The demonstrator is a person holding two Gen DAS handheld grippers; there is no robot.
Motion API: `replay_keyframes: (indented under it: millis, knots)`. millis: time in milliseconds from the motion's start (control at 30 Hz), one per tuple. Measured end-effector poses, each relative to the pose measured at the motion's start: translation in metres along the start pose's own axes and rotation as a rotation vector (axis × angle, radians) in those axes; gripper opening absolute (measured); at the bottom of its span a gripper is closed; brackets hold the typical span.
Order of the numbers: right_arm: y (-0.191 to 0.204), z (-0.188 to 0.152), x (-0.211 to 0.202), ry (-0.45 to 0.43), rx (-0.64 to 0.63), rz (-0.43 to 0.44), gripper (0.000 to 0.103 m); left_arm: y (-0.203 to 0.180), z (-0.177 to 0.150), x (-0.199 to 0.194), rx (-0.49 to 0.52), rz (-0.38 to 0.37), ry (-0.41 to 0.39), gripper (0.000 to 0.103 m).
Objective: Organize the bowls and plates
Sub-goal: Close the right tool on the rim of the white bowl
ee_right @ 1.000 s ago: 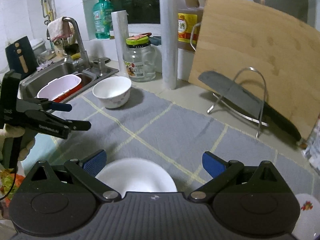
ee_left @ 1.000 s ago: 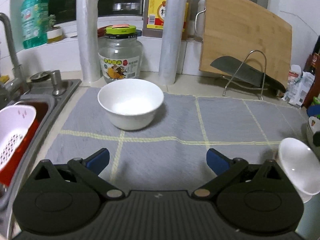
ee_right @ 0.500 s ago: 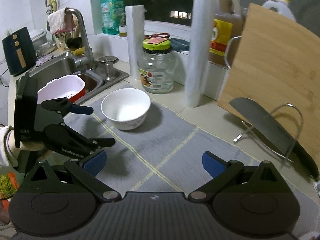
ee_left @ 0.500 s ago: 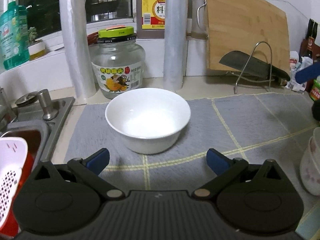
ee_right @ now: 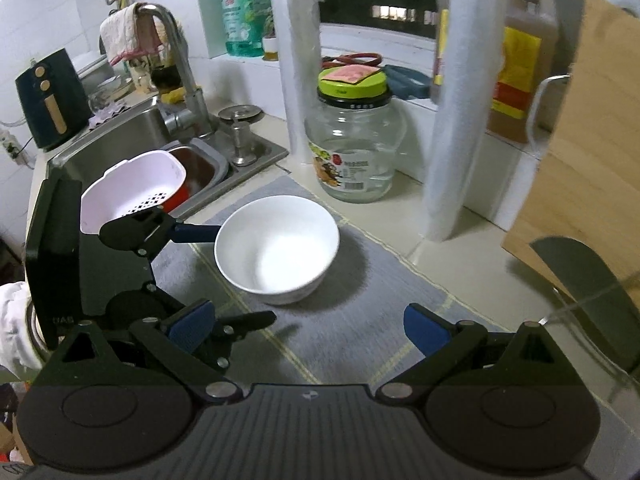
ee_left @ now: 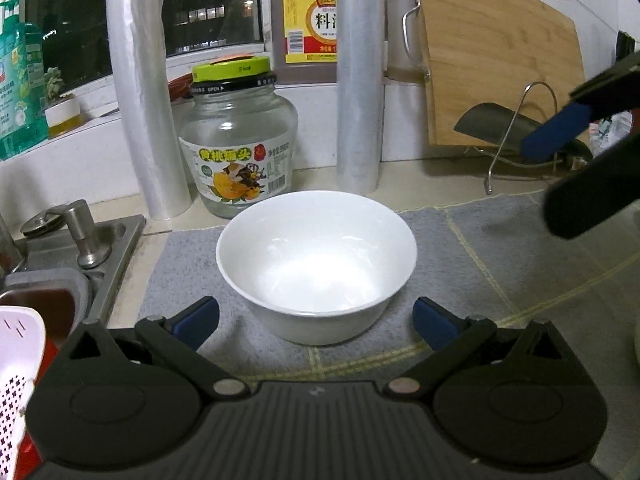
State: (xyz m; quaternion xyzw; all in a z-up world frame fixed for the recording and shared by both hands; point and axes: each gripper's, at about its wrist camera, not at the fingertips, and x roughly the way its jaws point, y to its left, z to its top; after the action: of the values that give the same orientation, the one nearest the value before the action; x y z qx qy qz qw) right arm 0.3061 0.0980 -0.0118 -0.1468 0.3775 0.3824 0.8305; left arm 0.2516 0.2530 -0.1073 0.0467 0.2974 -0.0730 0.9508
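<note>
I have the left tongs [ee_left: 316, 316] spread wide on either side of the empty white bowl [ee_left: 316, 266], which sits on the grey mat [ee_left: 480, 256] near the bench's sink edge, ready to pinch it, while the right tongs [ee_right: 308, 326] hang spread and empty

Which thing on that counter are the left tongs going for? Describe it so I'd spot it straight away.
Find the steel sink, then the grey mat beside it. At the mat's sink end, in front of a green-lidded glass jar, sits a plain white bowl, empty and upright, the only dish on the mat.
</note>
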Motion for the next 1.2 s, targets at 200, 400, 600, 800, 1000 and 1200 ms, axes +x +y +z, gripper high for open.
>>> replay_keyframes:
  millis: [200,400,600,800,1000,1200]
  knots:
    - [0.0,0.017,0.023,0.01,-0.036,0.044,0.095,0.002,0.002,0.003,-0.004,-0.003,-0.011,0.101]
    - [-0.002,0.031,0.048,0.035,-0.065,0.064,0.085,0.005,0.005,0.004,-0.007,-0.003,-0.019,0.099]
    - [-0.007,0.04,0.071,0.054,-0.067,0.071,0.079,0.004,0.006,0.006,0.003,-0.018,-0.019,0.094]
    - [-0.011,0.048,0.088,0.067,-0.057,0.083,0.072,0.004,0.008,0.007,0.011,-0.034,-0.018,0.093]
    - [-0.015,0.051,0.1,0.078,-0.047,0.092,0.067,0.005,0.008,0.007,0.009,-0.039,-0.019,0.092]
    - [-0.014,0.053,0.11,0.085,-0.05,0.097,0.063,0.005,0.008,0.007,0.007,-0.04,-0.019,0.092]
